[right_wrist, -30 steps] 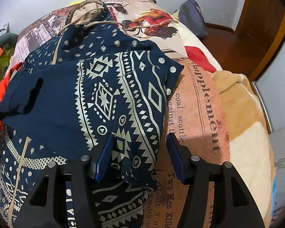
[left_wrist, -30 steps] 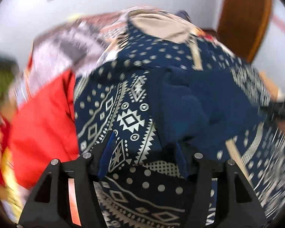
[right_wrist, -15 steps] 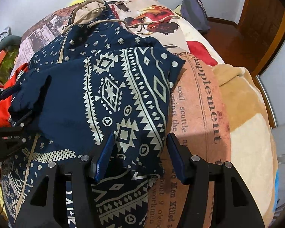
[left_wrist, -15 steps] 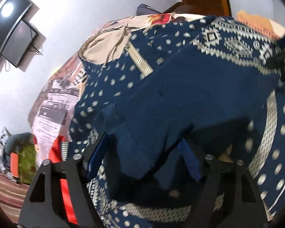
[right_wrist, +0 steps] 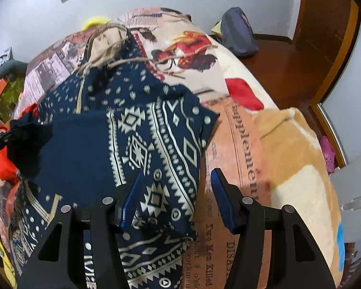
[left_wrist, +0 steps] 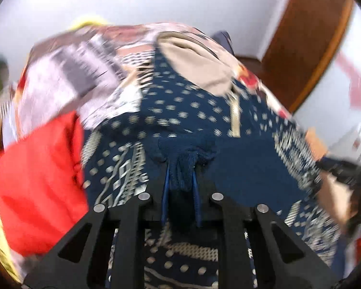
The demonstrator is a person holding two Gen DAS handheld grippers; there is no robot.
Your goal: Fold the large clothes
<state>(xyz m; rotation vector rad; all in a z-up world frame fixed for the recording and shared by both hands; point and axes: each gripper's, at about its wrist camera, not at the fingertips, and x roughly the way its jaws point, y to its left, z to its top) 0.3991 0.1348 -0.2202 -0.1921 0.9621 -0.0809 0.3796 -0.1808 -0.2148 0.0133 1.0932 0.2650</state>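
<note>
A navy hoodie with a white geometric print [right_wrist: 142, 144] lies on the bed, its beige hood [right_wrist: 108, 41] and drawstrings at the far end; it also shows in the left wrist view [left_wrist: 180, 118]. My left gripper [left_wrist: 180, 168] is shut on the hoodie's plain navy sleeve cuff [left_wrist: 183, 154], bunched between the blue pads. From the right wrist view that cuff [right_wrist: 26, 142] is held up at the left. My right gripper [right_wrist: 175, 200] is open over the folded sleeve's right edge; its left finger [right_wrist: 132, 197] rests on the cloth.
A printed newspaper-pattern blanket [right_wrist: 240, 168] covers the bed. A red garment [left_wrist: 41, 183] lies left of the hoodie. A dark backpack [right_wrist: 238, 36] sits on the wooden floor by the door [right_wrist: 325, 12]. A pink shoe [right_wrist: 328, 154] lies at the right.
My left gripper has closed on the navy sleeve cuff and swung with it; the view is blurred by motion. My right gripper has stayed open over the sleeve's edge.
</note>
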